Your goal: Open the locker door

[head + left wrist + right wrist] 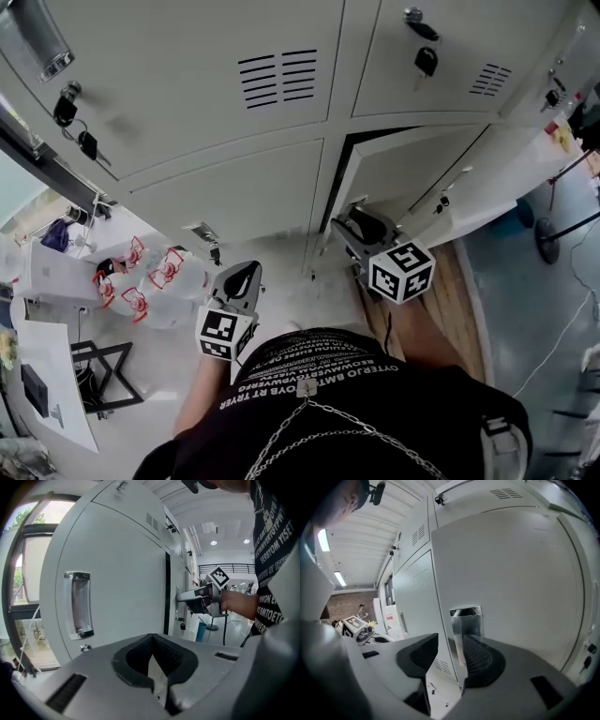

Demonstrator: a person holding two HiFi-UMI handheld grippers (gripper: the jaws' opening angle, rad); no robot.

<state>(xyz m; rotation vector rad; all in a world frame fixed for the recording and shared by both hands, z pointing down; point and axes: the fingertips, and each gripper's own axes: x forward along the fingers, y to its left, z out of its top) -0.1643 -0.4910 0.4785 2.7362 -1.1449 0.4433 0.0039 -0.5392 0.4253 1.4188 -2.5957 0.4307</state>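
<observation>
Locker door [412,173]: ajar, its edge between the right jaws.
Right gripper [451,656]: released, jaws wide.
Left gripper [151,644]: clenched, empty.

Smooth matt painted-metal locker door [511,573], shiny metal handle recess [465,620], ribbed black pads [480,660], possibly rubber

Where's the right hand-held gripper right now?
In the head view, right of centre, the right hand-held gripper straddles the free edge of the ajar lower locker door.
</observation>
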